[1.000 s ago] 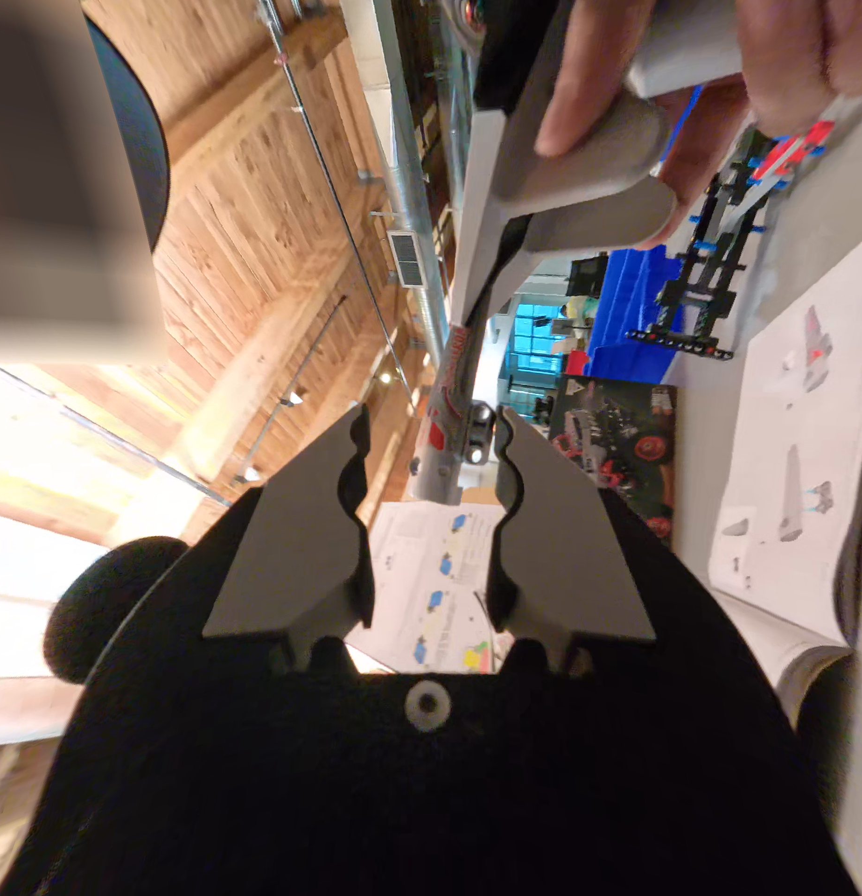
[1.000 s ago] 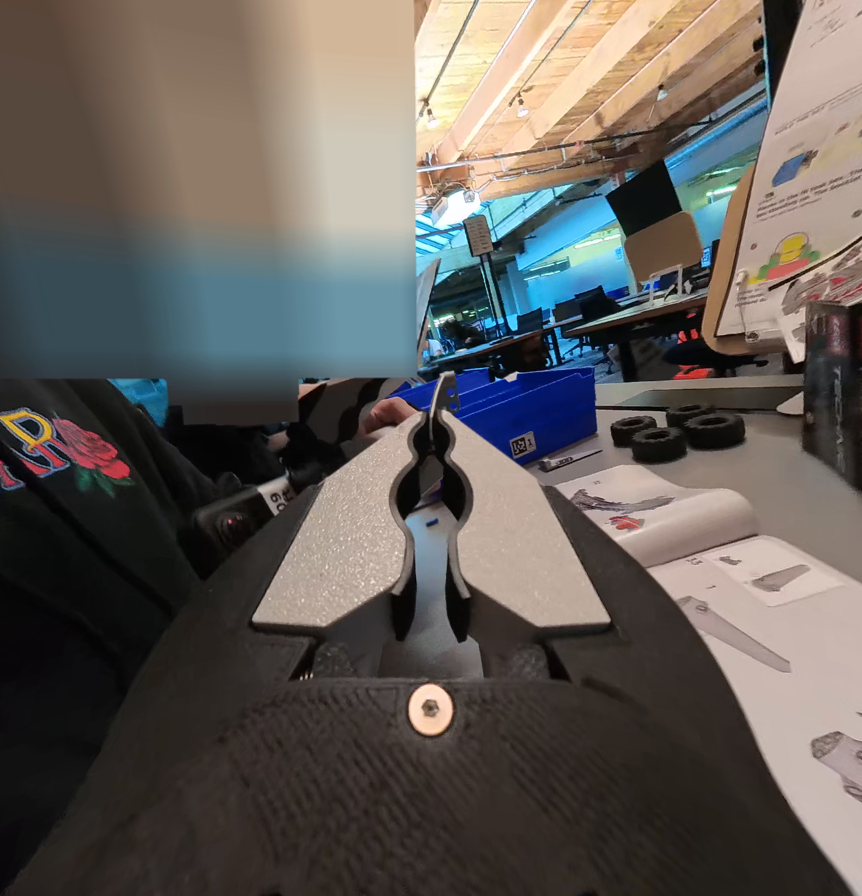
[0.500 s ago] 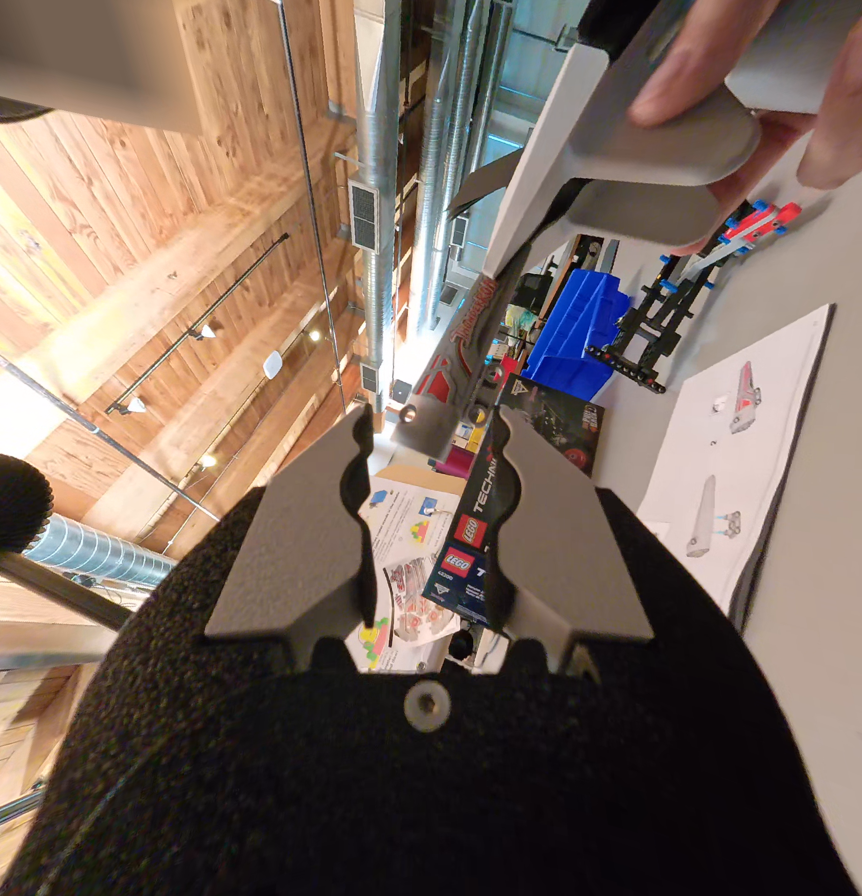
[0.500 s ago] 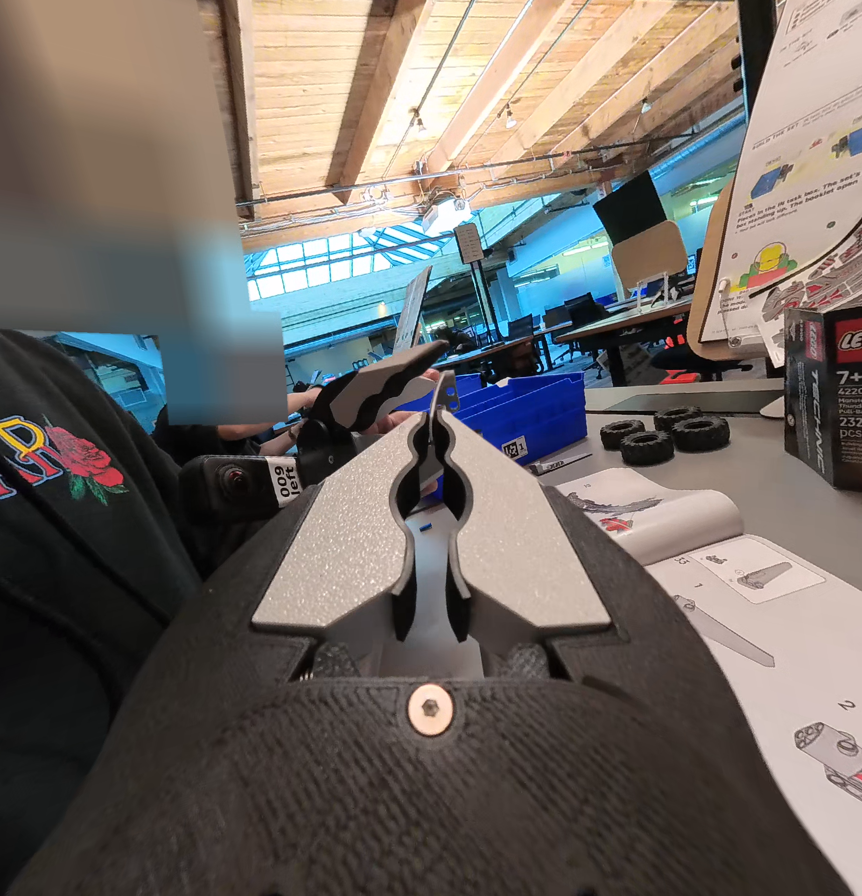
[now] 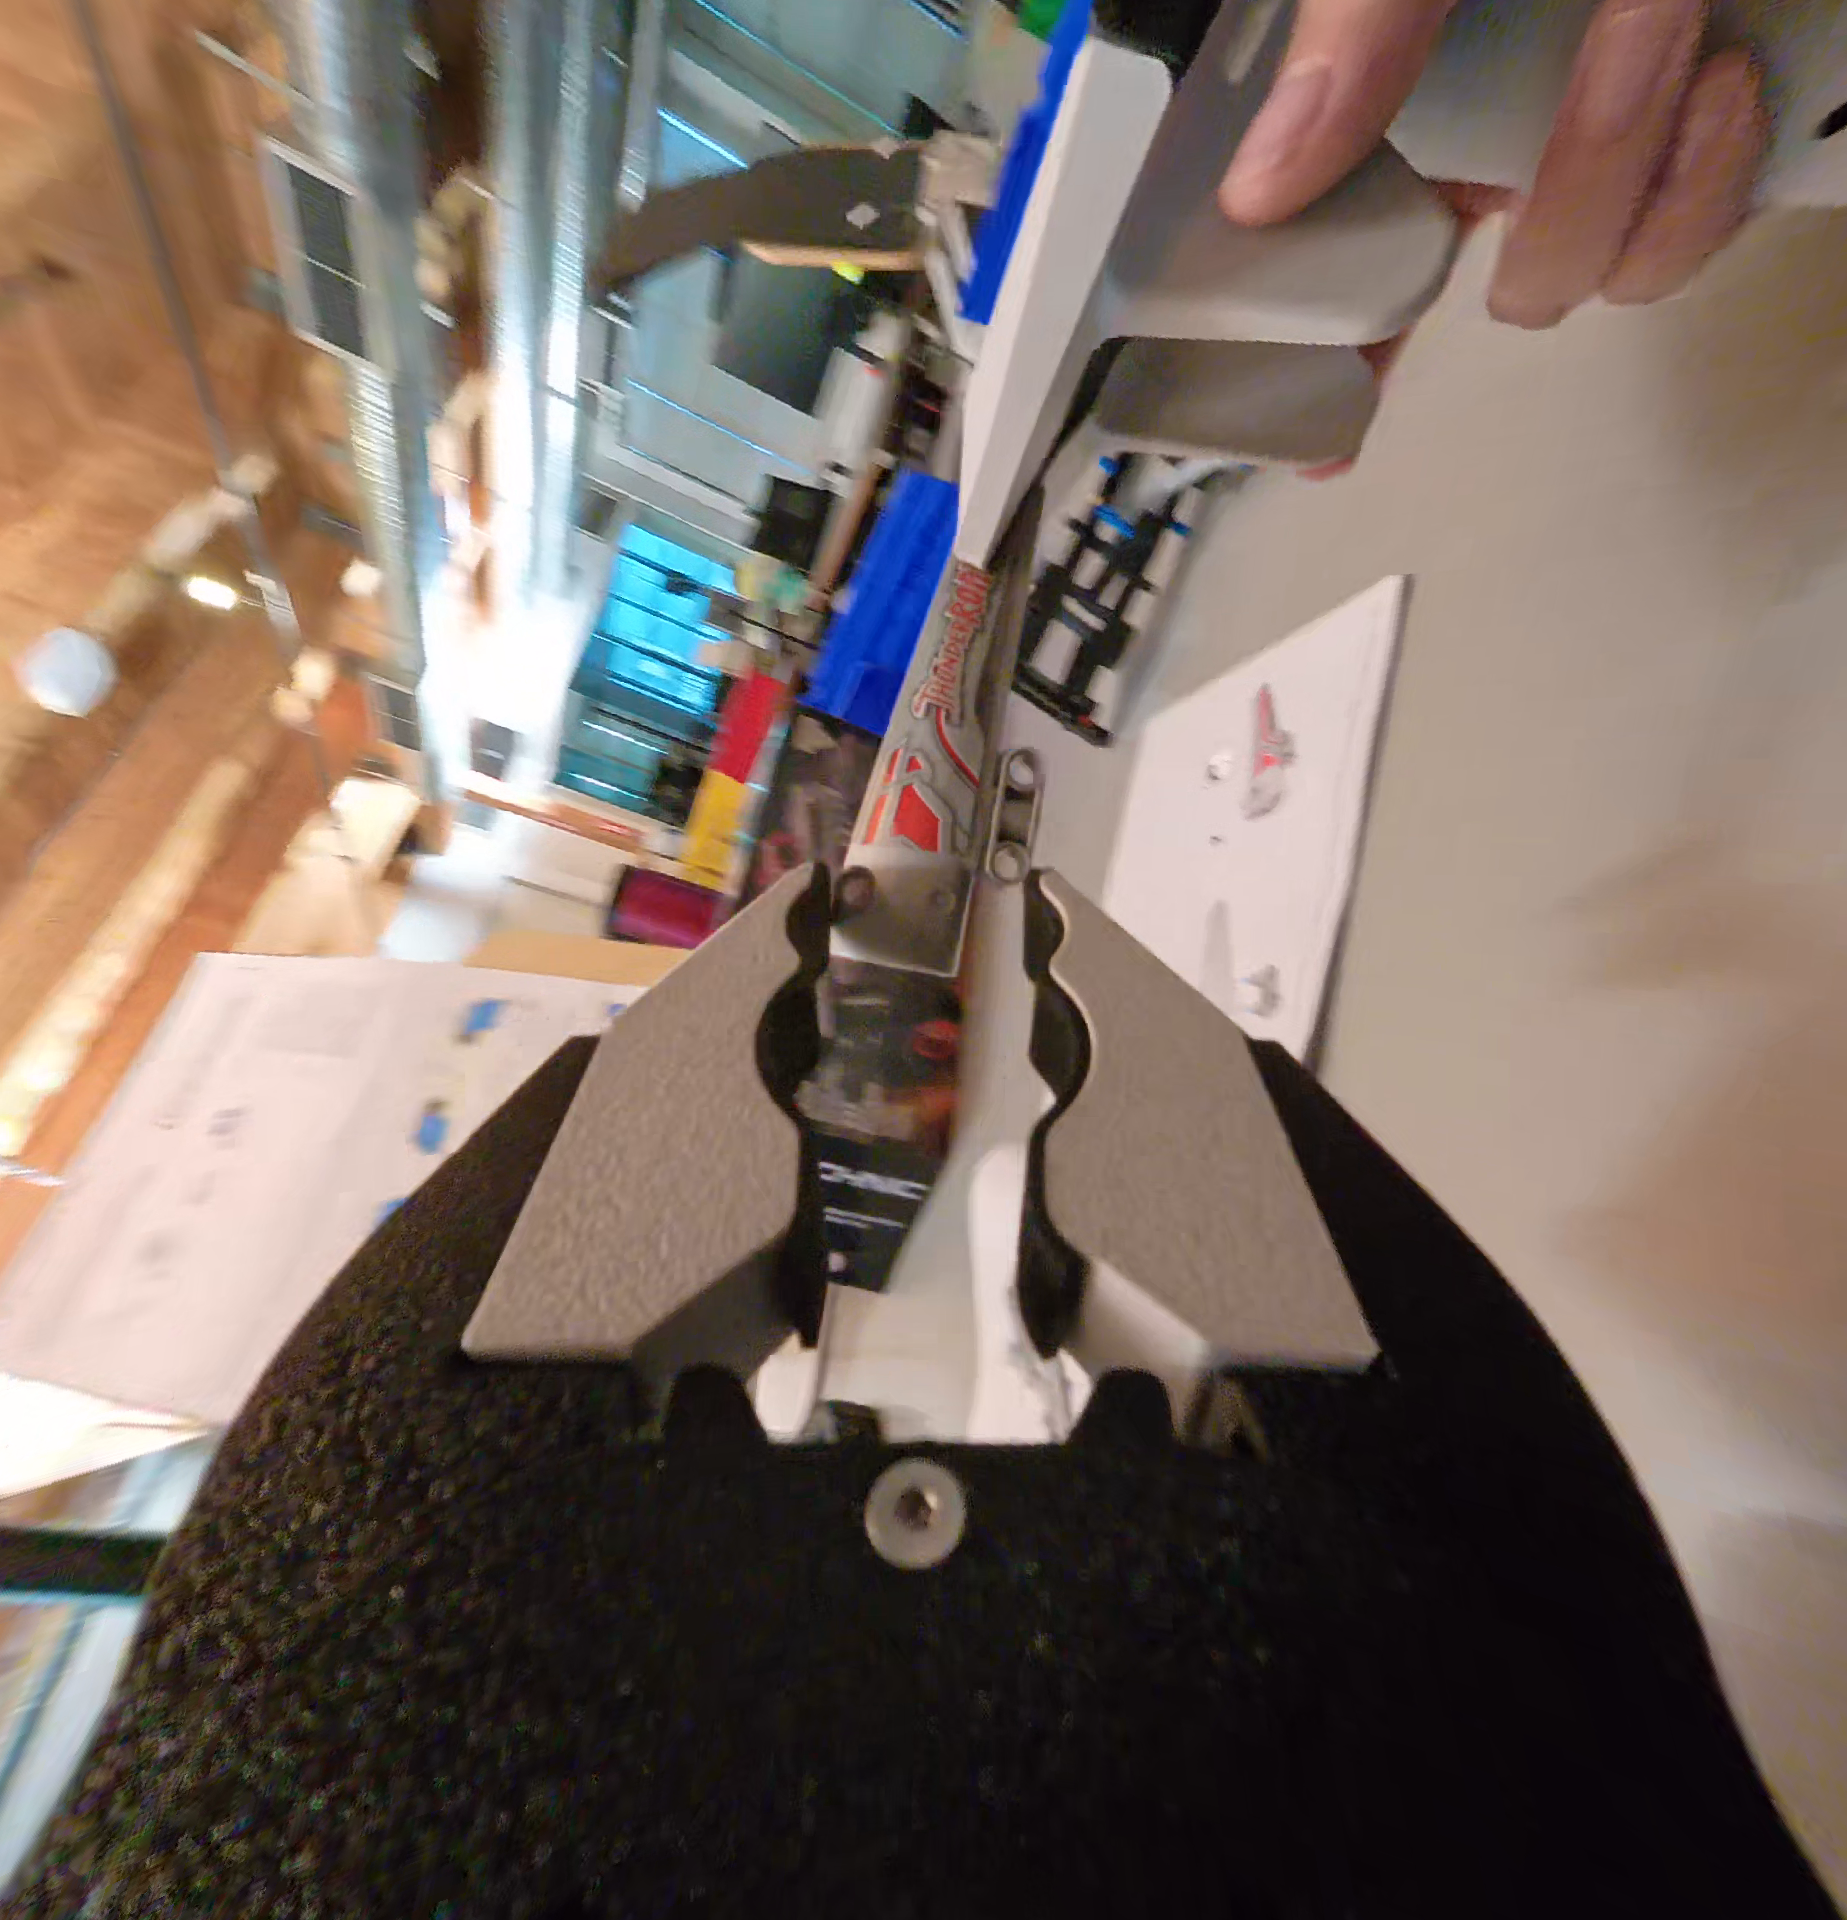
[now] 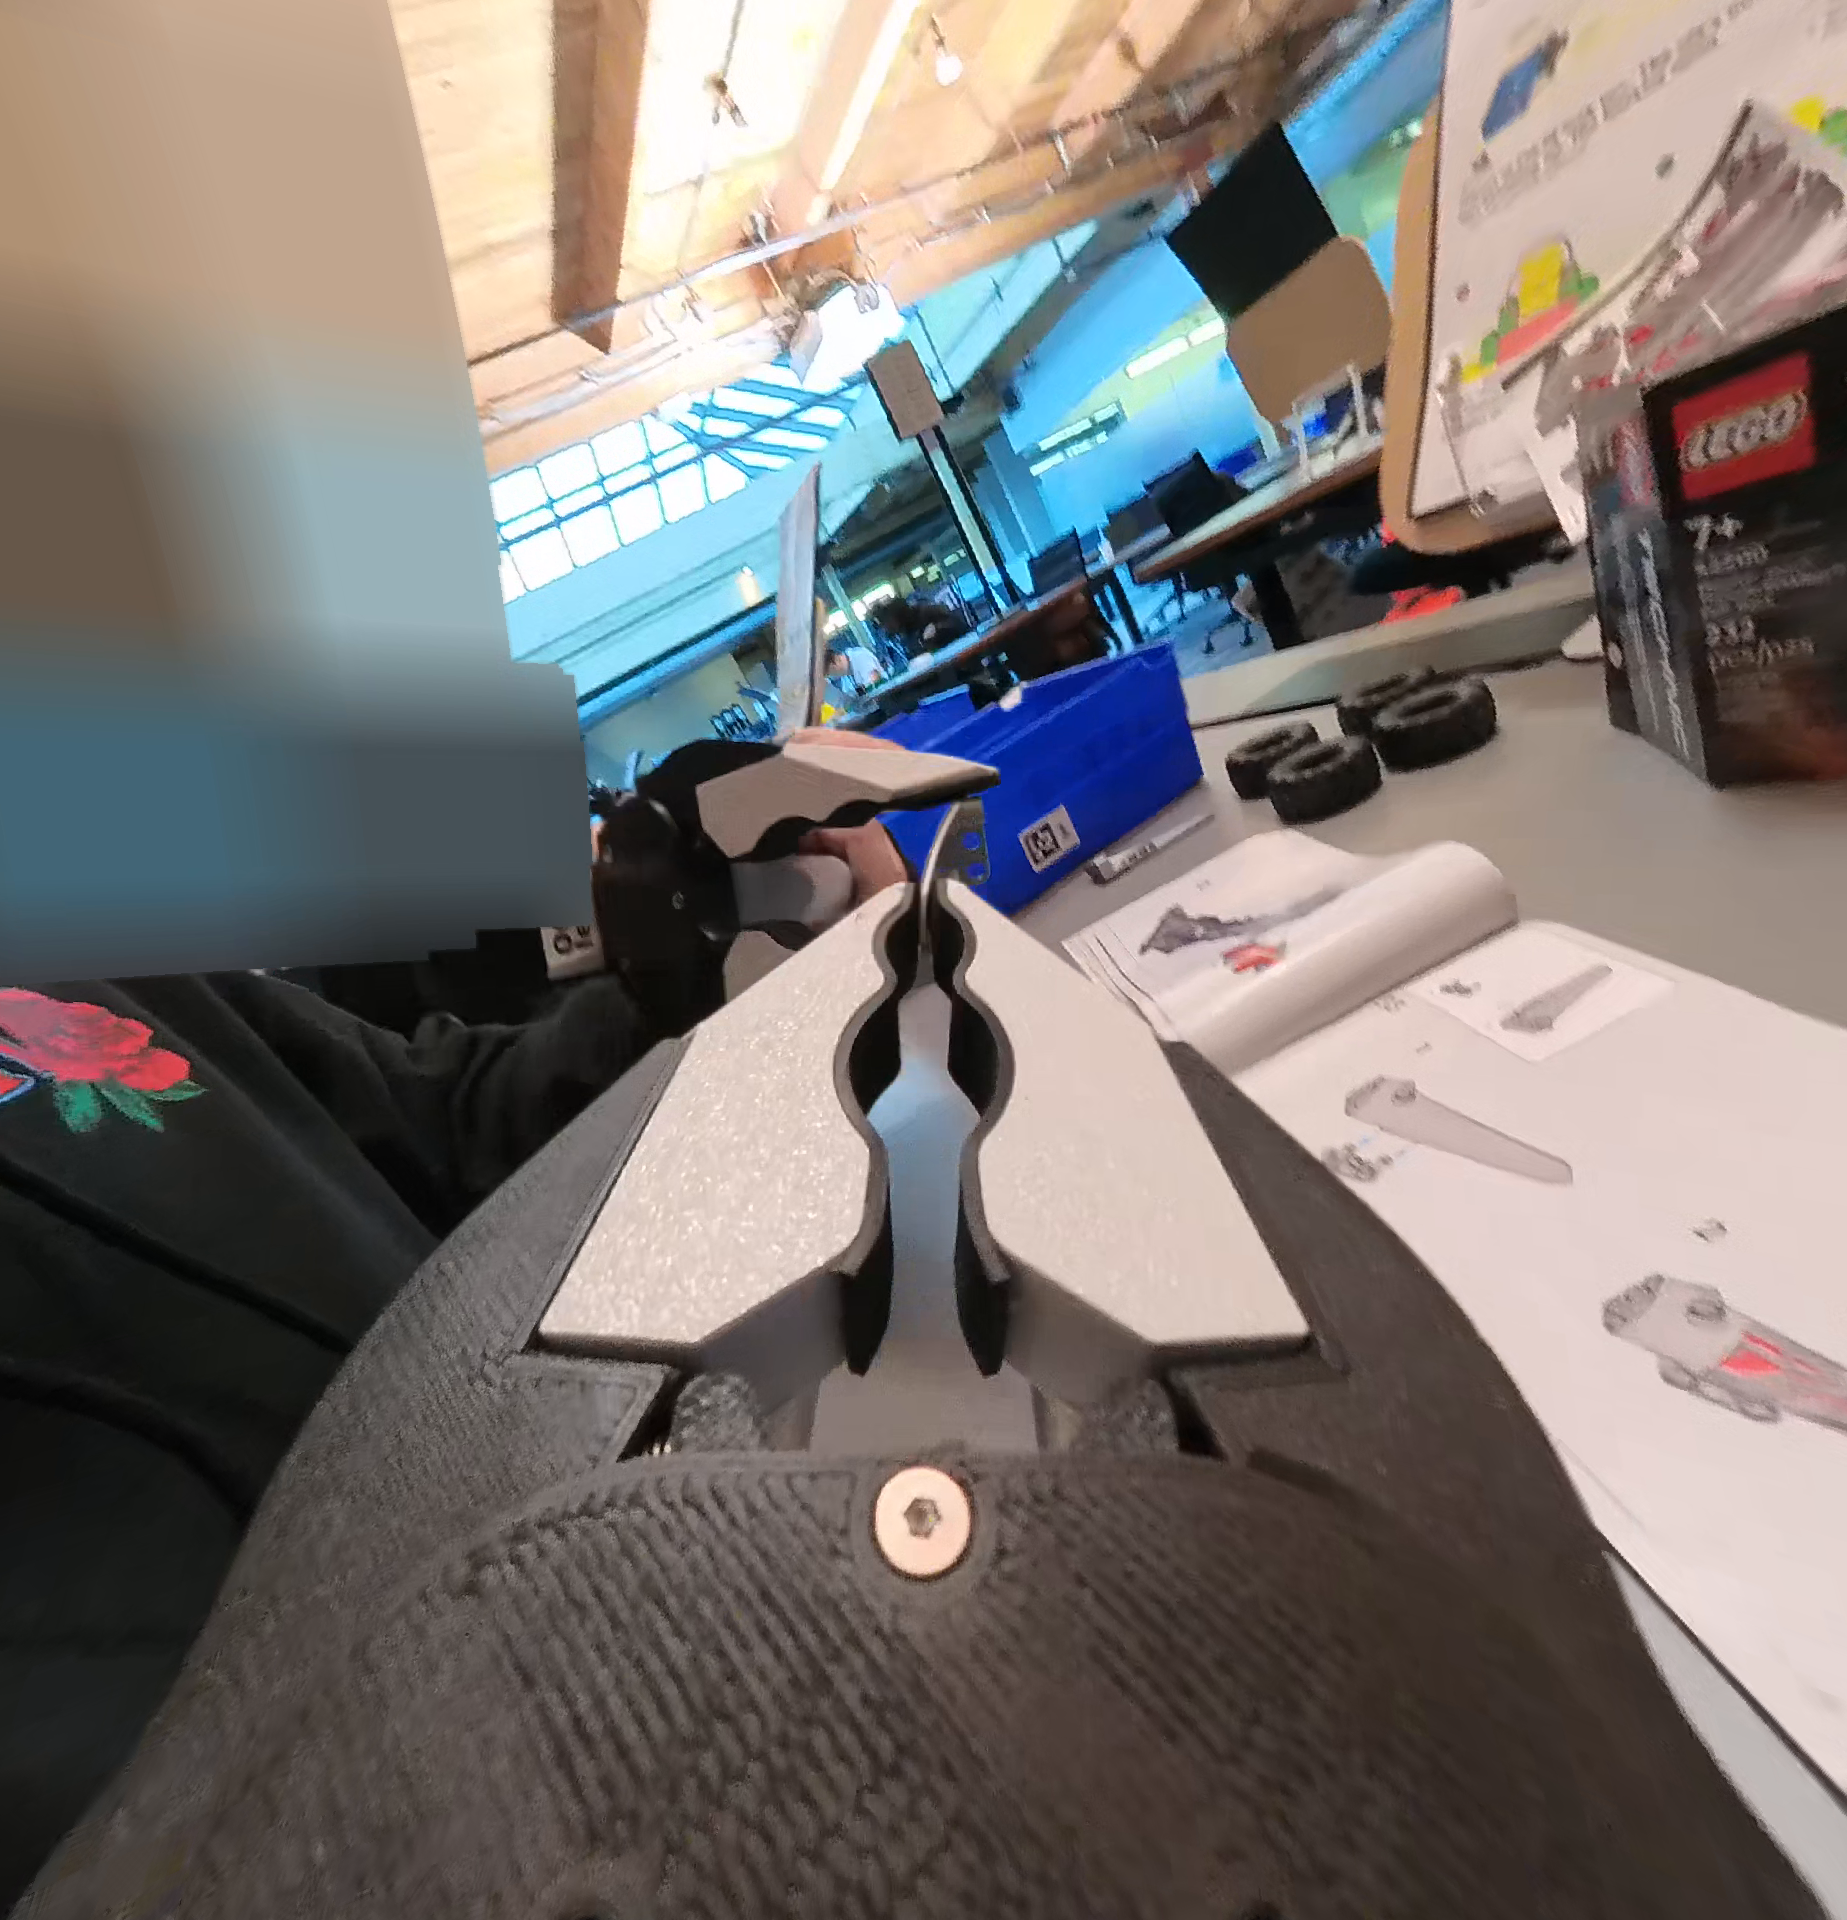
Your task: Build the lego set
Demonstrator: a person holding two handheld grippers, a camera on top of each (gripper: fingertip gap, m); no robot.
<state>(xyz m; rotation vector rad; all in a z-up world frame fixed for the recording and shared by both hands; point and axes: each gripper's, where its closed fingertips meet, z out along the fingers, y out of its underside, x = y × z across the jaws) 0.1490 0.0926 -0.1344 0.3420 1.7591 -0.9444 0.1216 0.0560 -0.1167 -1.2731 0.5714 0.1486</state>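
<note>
My right gripper is shut on a thin grey Lego panel, seen edge-on and sticking out past the tips. In the left wrist view the same panel shows its red-and-grey sticker and hangs from the right gripper, which a hand holds at the top. My left gripper is open, and the panel's free end sits right at the gap between its tips. The left gripper also shows in the right wrist view, just above the panel's end. A black Lego chassis with blue pins lies on the table behind.
An open instruction booklet lies on the grey table, also seen in the left wrist view. A blue bin, several black tyres, the Lego box and a printed sheet on a board stand farther back. A person in a black shirt is at left. There is about 6 cm between the tips of the two grippers.
My left gripper has swung down and toward the panel, so the panel's end now sits at its open tips. The right gripper stays shut on the panel and has tilted a little.
</note>
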